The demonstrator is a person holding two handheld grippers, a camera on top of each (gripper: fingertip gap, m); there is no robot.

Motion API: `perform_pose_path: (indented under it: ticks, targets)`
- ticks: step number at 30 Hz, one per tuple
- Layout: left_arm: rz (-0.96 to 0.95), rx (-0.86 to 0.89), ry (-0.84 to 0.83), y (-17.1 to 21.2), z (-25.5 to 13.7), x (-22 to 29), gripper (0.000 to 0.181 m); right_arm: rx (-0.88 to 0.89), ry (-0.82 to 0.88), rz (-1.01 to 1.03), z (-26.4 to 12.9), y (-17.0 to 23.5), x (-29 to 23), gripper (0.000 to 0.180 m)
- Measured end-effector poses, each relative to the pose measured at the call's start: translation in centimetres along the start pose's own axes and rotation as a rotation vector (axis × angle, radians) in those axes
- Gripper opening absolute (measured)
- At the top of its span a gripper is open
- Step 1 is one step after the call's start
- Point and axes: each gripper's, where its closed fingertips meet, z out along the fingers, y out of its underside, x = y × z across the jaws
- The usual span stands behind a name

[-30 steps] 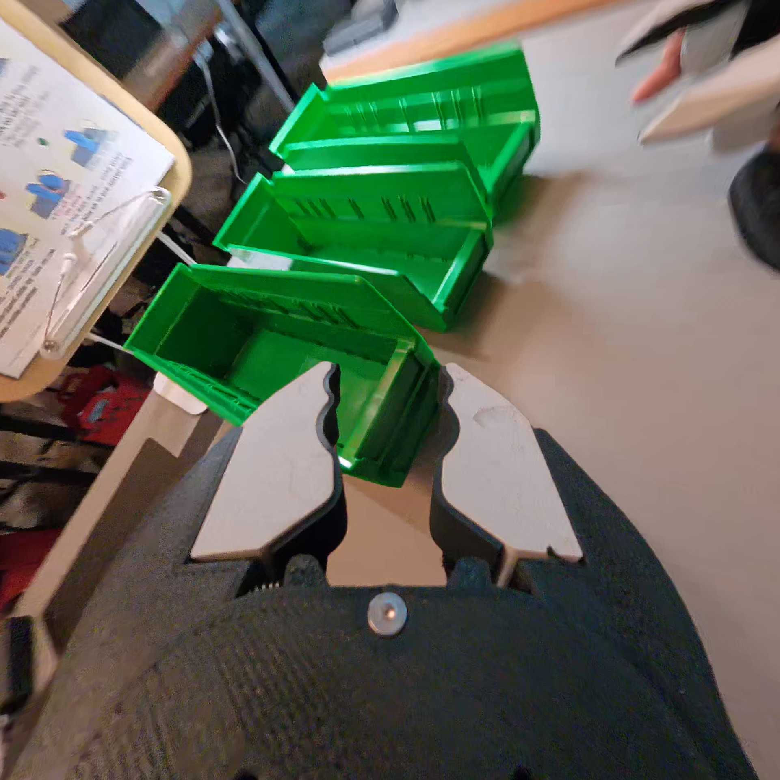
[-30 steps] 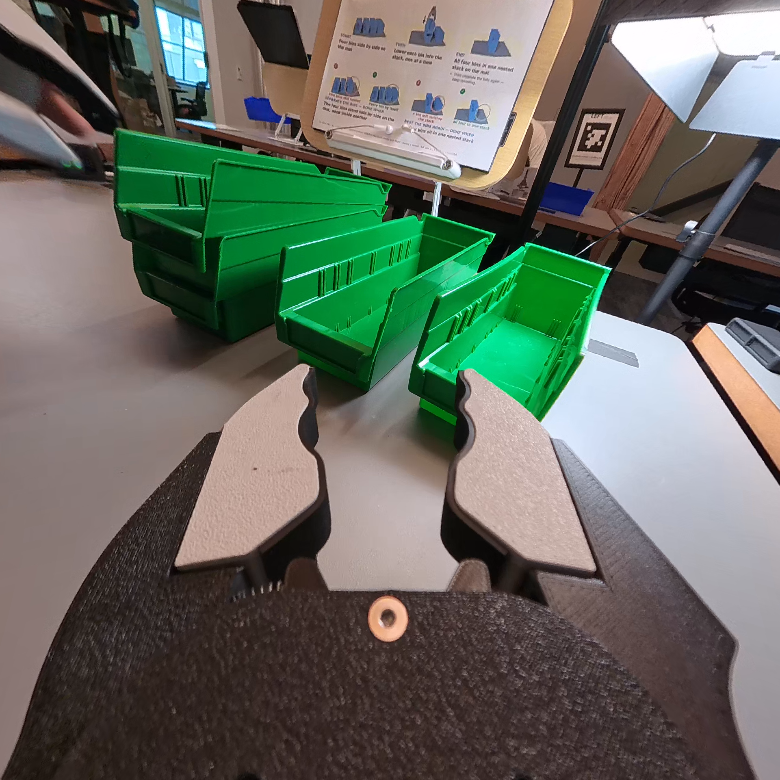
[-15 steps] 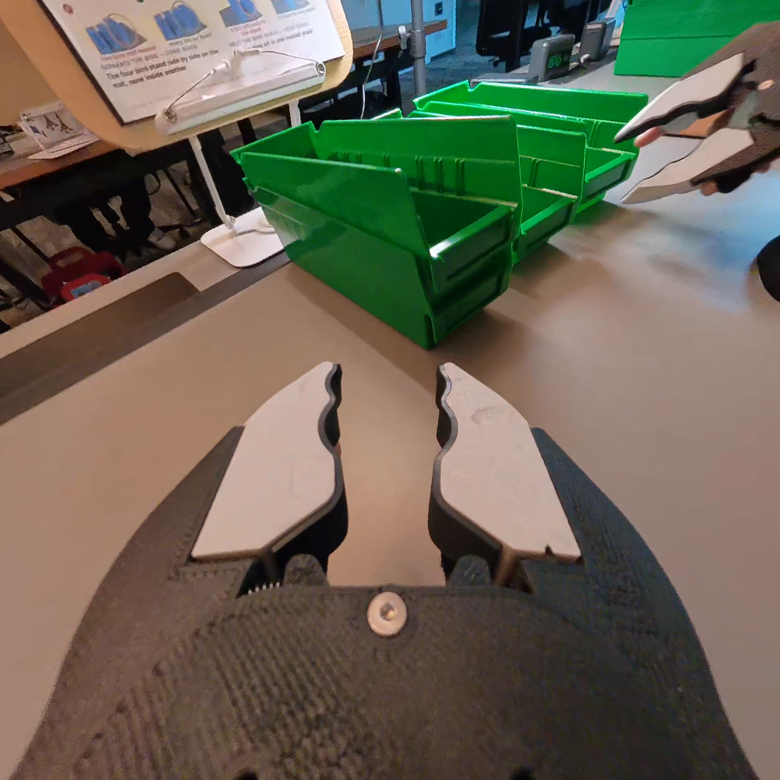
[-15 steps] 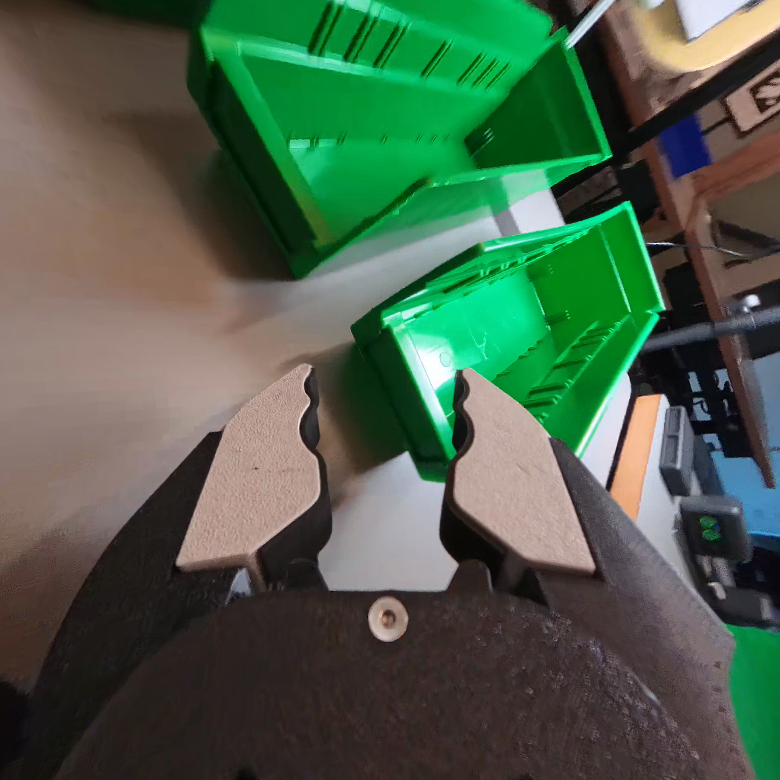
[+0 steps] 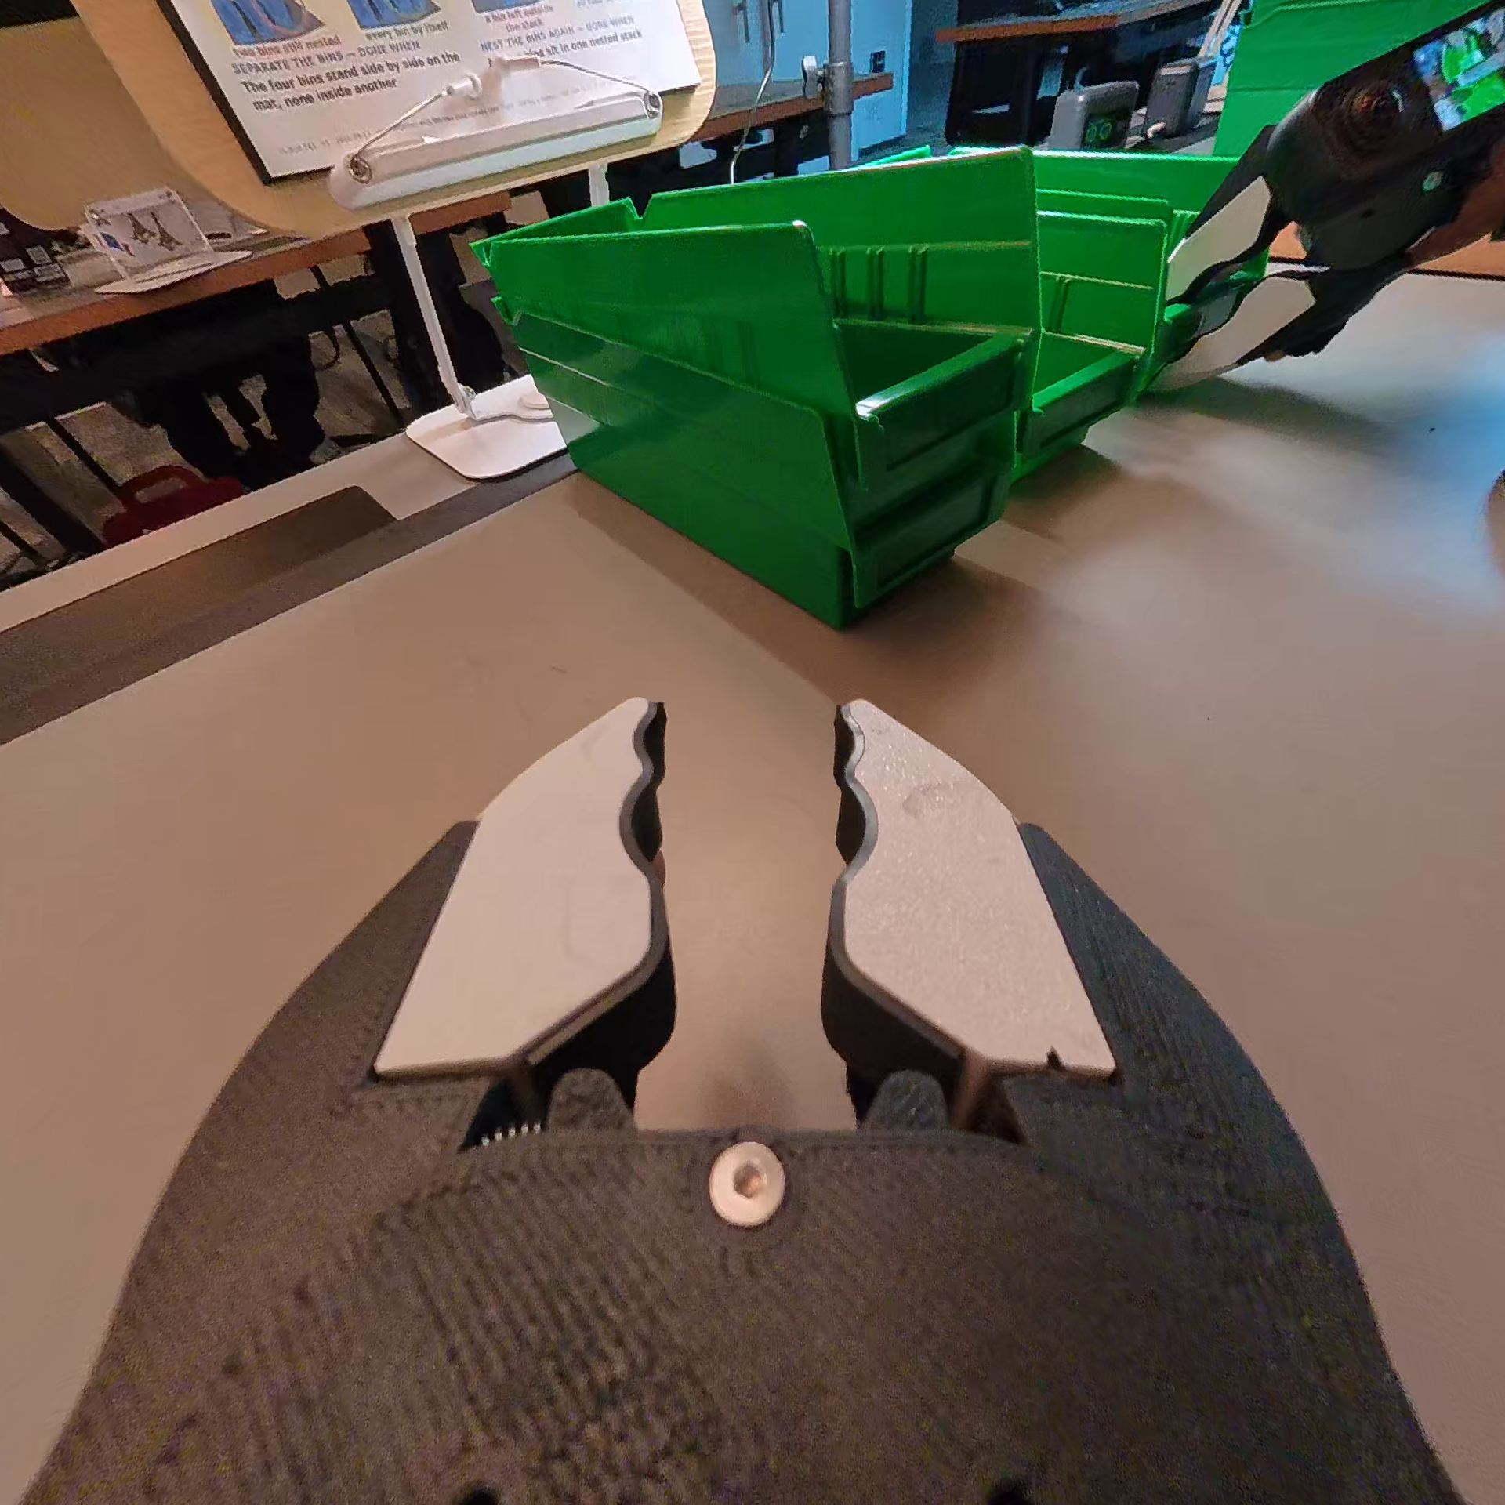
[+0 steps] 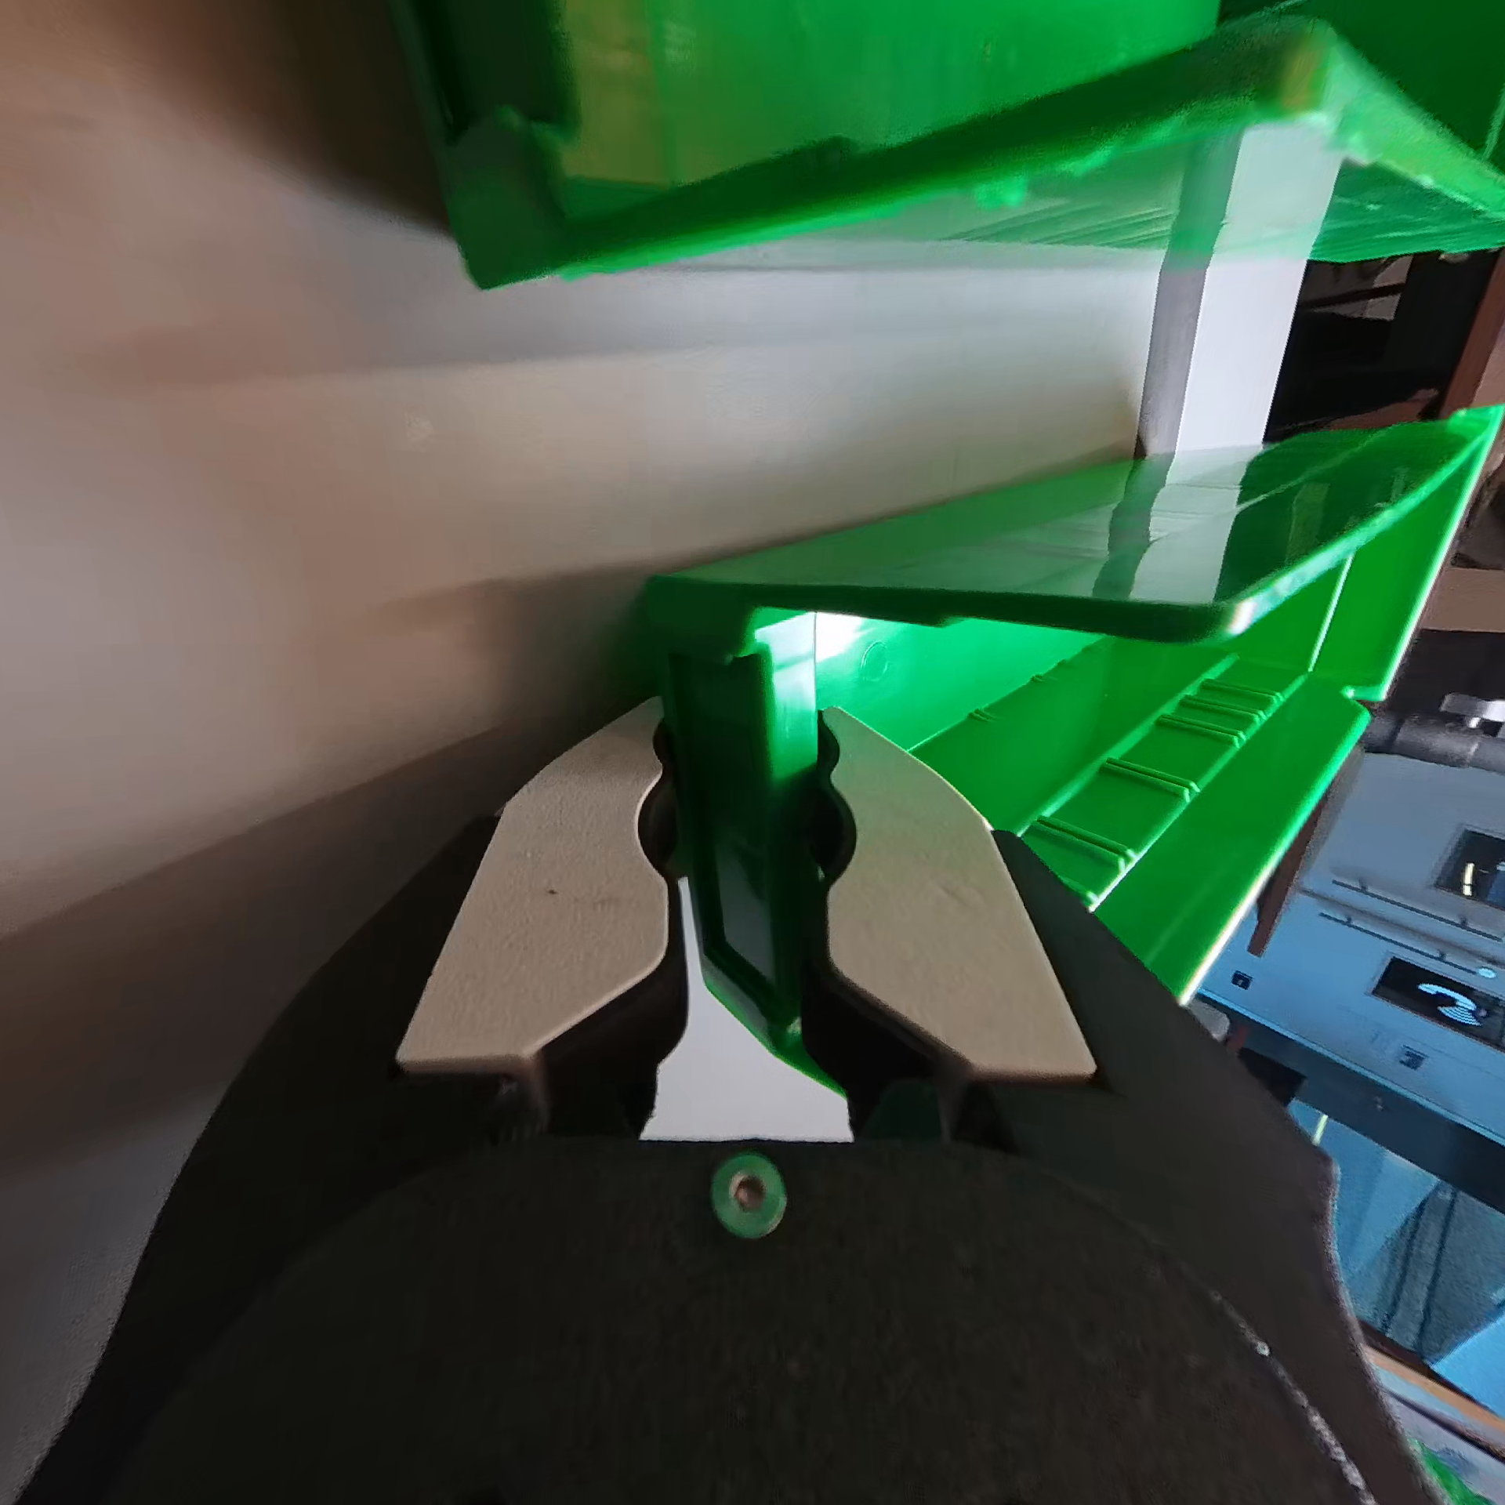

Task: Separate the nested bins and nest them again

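Grey tabletop (image 5: 1221, 774) stretches before you, with an instruction board on a white stand (image 5: 456, 106) behind it. Your left gripper (image 5: 749, 717) hovers over bare table, jaws apart and empty, facing two nested green plastic bins (image 5: 733, 407). Your right gripper (image 6: 741, 733) is clamped on the front lip of a separate green plastic bin (image 6: 1140, 733) at the row's far end.

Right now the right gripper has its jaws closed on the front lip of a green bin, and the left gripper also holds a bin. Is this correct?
Not quite. The left gripper holds nothing: the left wrist view shows its jaws open over the bare table. The right gripper does grip a green bin by its front lip.
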Motion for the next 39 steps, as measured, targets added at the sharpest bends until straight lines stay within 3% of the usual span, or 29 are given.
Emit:
perform_pose_path:
  ticks: [4,11,21,30,39]
  targets:
    - [0.002,-0.006,-0.001,0.2,0.1,0.1,0.040,0.013,0.049,-0.018,-2.3,-0.4,0.2,0.028]
    - [0.025,-0.005,-0.006,0.1,0.3,0.4,0.040,0.068,0.111,-0.005,-9.8,-2.7,3.3,0.028]
    - [0.040,-0.007,-0.017,0.3,0.3,0.4,0.040,0.235,0.130,-0.077,-17.5,-15.0,6.1,0.028]
    - [0.080,0.007,-0.035,0.2,0.1,0.5,0.040,0.308,0.067,-0.151,-16.8,-25.6,5.6,0.028]
    - [0.065,0.045,-0.050,-0.4,-0.5,0.2,0.041,0.241,-0.045,-0.169,-11.7,-28.8,3.1,0.029]
